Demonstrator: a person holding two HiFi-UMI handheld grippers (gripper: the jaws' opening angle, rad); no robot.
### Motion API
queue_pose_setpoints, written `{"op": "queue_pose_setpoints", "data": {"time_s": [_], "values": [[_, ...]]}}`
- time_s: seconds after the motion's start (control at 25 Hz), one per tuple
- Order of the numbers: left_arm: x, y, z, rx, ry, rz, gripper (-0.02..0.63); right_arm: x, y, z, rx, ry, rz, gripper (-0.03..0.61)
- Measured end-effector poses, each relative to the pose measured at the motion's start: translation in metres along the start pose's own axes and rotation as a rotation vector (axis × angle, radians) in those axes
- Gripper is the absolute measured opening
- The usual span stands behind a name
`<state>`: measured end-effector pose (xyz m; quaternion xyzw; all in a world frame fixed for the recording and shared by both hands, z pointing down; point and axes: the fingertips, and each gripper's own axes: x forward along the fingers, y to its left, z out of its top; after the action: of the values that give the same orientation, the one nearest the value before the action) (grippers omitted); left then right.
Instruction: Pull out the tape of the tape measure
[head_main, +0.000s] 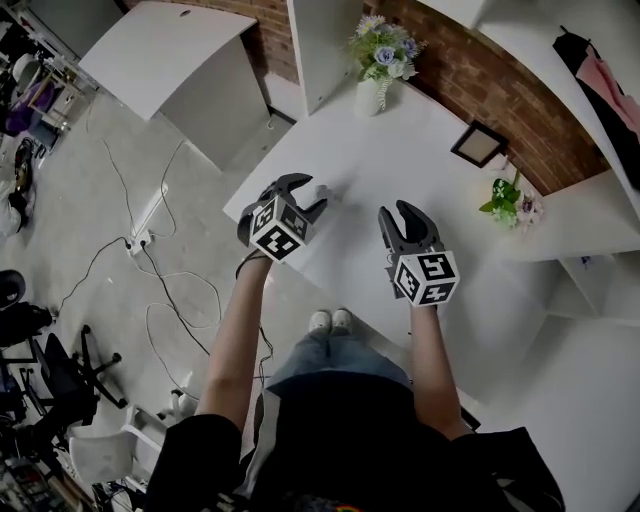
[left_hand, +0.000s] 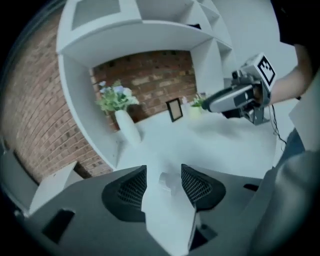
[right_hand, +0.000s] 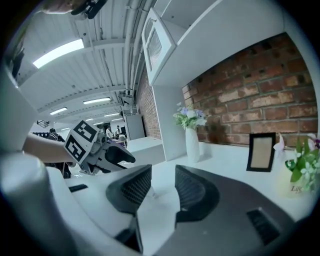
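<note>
My left tongs (head_main: 308, 194) apart, tape measure (left_hand: 165, 181) between jaws, unclamped. Right tongs (head_main: 398, 212) at 3 o'clock, apart, empty. Nothing pulled; gripping, pulling left.

The white worktop (head_main: 400, 160) runs along a brick wall (head_main: 500, 90). Near the wall stands a white vase of flowers (head_main: 372, 95). Further right is a dark picture frame (head_main: 478, 144), and beyond that a small potted plant (head_main: 508, 203). A small pale tape measure (head_main: 322, 192) lies near the worktop's front left edge.
</note>
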<state>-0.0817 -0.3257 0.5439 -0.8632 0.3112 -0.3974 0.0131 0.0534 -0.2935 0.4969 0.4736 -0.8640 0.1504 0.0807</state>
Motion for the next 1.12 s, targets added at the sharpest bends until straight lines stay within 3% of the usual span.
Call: {"op": "queue_pose_setpoints", "data": {"time_s": [0.12, 0.32, 0.68, 1.12], "values": [[0.02, -0.007, -0.01, 0.158, 0.114, -0.09, 0.198, 0.006, -0.002, -0.003, -0.005, 0.025, 0.015, 0.126], [0.042, -0.009, -0.025, 0.281, 0.226, -0.191, 0.19, 0.012, -0.002, -0.014, -0.007, 0.069, 0.036, 0.126], [0.059, -0.014, -0.034, 0.294, 0.298, -0.356, 0.121, 0.015, -0.004, -0.02, -0.015, 0.108, 0.057, 0.126], [0.056, -0.029, -0.03, 0.303, 0.26, -0.398, 0.078, 0.009, -0.01, -0.024, -0.009, 0.113, 0.038, 0.126]]}}
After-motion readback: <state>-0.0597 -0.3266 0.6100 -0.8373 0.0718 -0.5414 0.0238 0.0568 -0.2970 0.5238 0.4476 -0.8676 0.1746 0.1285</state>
